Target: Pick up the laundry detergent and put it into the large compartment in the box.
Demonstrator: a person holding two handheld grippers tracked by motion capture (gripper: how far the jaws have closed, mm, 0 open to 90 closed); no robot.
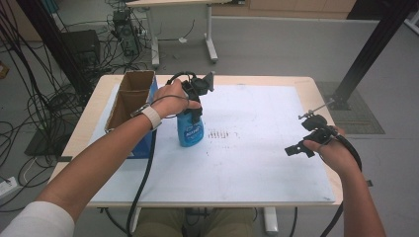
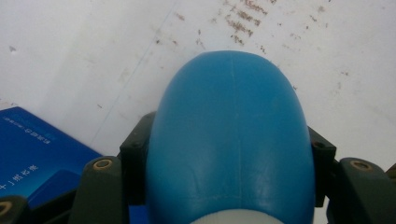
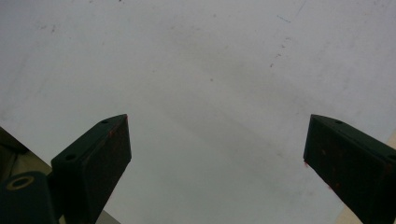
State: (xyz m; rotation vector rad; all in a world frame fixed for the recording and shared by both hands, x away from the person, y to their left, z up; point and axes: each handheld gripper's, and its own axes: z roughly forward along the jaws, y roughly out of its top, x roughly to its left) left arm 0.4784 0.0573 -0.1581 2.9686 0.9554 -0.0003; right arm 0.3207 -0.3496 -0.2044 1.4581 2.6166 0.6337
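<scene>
Blue bottle [image 2: 231, 140], nearest the lens in the left gripper view, clamped between the 2 black jaws of the left gripper [image 1: 195, 101], which grips it from above. The bottle stands upright on the white mat [image 1: 257, 148], just beside the open cardboard box [image 1: 129, 101] at the table's left. Right gripper [image 1: 304, 145] hovers near the mat's right edge, jaws wide apart, holding nothing.

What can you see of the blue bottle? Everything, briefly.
The blue bottle is smooth, glossy plastic with a rounded body, a faint mould seam and a label with white print. It stands upright on the white mat, beside the blue cardboard box. The left gripper is shut on its upper part from above; a pale band shows near the top.
</scene>
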